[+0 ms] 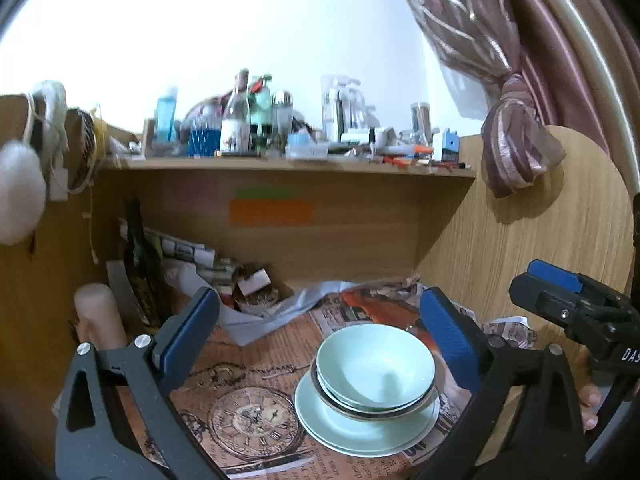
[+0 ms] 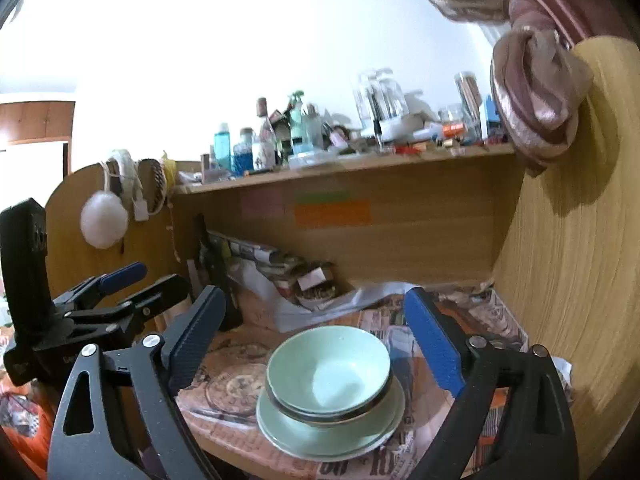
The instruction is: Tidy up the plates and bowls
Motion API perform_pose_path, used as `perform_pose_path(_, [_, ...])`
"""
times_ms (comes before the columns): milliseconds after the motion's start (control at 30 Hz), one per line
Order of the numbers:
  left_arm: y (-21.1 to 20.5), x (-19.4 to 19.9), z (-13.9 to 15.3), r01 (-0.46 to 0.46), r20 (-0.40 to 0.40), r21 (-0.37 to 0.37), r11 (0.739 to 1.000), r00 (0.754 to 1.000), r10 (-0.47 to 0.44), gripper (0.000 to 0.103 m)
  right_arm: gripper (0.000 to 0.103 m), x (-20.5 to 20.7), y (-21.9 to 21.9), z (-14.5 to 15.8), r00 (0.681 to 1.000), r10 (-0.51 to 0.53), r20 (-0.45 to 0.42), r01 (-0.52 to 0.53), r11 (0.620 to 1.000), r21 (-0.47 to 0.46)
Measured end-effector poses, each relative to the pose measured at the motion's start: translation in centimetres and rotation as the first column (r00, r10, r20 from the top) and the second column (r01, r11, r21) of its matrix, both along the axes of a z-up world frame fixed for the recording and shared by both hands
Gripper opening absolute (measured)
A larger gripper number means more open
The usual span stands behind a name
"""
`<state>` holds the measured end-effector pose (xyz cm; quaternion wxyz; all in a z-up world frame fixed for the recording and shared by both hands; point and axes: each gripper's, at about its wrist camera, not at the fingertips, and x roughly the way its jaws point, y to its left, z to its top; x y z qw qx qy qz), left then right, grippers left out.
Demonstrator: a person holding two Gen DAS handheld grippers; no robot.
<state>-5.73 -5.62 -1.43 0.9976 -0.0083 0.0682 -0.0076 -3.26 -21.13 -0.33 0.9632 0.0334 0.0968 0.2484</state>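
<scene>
Two pale green bowls [image 1: 376, 364] are nested on a small stack of pale green plates [image 1: 360, 428], which rests on the newspaper-covered desk. My left gripper [image 1: 320, 330] hovers above and just in front of the stack, open wide with nothing between its blue pads. In the right wrist view the same bowls [image 2: 328, 368] and plates [image 2: 320, 432] lie below my right gripper [image 2: 316, 336], also open and empty. Each gripper shows in the other's view: the right gripper [image 1: 536, 286] at the right edge, the left gripper [image 2: 160, 278] at the left.
A wooden shelf [image 1: 280, 166] crowded with bottles and jars runs above the desk. A wood side panel [image 1: 540, 240] with a knotted curtain [image 1: 516, 136] closes the right. Crumpled newspapers [image 1: 208, 268] and a pale cylinder [image 1: 96, 312] fill the back left.
</scene>
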Motion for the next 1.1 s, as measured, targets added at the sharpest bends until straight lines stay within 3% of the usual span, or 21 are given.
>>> perform_pose_path(167, [-0.6, -1.0, 0.1, -0.002, 0.015, 0.008, 1.000, 1.000, 0.002, 0.103, 0.100, -1.1, -0.2, 0.1, 1.000, 0.005, 0.024, -0.006, 1.000, 0.009])
perform_pose_path(1100, [-0.6, -0.7, -0.4, 0.003, 0.001, -0.011, 1.000, 1.000, -0.003, 0.103, 0.103, -1.5, -0.5, -0.2, 1.000, -0.008, 0.025, 0.007, 1.000, 0.028])
